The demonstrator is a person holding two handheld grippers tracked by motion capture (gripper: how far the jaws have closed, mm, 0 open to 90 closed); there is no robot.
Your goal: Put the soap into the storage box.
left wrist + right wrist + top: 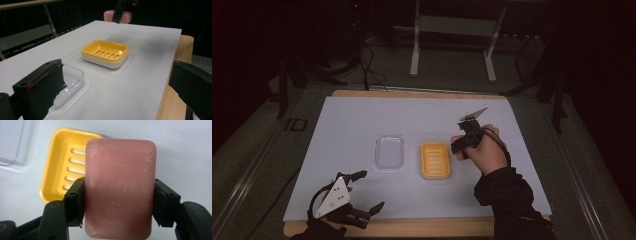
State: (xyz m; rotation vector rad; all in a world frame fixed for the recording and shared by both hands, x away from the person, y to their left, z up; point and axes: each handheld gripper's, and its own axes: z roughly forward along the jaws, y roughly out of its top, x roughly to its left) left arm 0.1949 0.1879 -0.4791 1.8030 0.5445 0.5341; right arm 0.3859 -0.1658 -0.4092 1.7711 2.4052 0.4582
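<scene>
Pink soap bar | pinched across width by right claw | long axis along jaws

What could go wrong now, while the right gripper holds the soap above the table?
1. The right gripper holds the soap only by its two long sides, so the smooth bar might slip and fall on the table.
2. The soap dish is small, so a slightly off placement may set the bar on its rim.
3. The clear lid lies close beside the dish and might get bumped.

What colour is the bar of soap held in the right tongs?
The bar of soap is dusty pink with whitish scuffs; the right gripper view shows it best.
</scene>
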